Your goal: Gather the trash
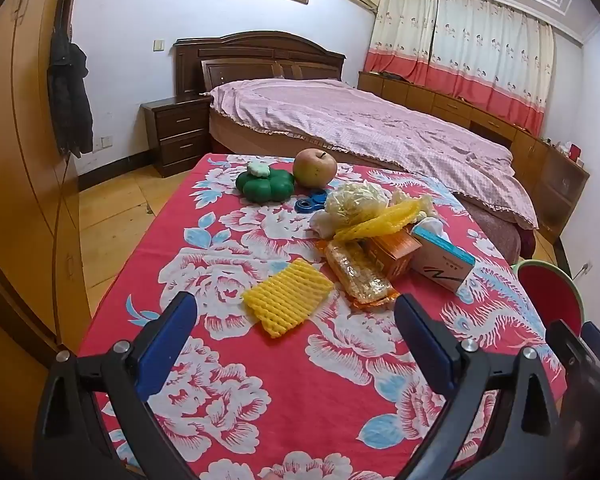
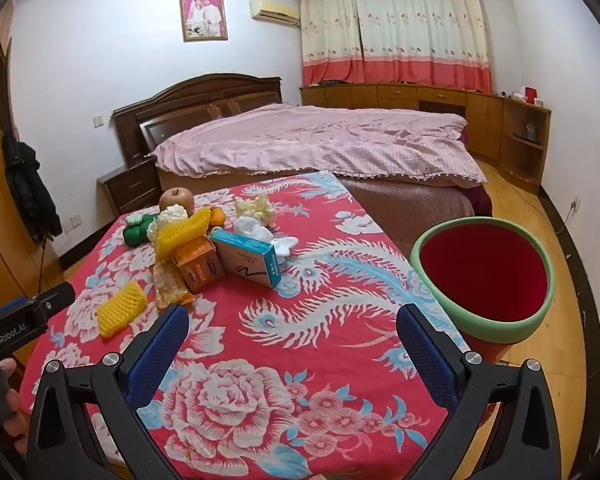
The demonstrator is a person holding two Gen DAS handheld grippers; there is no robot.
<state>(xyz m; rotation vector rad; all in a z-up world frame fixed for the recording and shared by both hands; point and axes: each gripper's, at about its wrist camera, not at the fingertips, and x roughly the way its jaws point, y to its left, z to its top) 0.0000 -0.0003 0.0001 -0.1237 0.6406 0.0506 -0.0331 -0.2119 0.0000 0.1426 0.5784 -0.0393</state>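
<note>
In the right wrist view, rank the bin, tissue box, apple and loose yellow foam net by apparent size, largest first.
1. Bin, by far the largest, though it is also nearest the camera.
2. Tissue box.
3. Foam net.
4. Apple, smallest, but farthest away, so its rank against the net is unsure.

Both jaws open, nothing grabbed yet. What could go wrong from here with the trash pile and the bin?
1. The trash is heaped: yellow foam net lies over the orange box and against the blue-white box. Grabbing one may drag others off the table.
2. The apple and green container sit right behind the pile; a sloppy grasp may knock them.
3. The bin stands off the table's right edge, nearer the right gripper than the left gripper; drops could miss.
</note>
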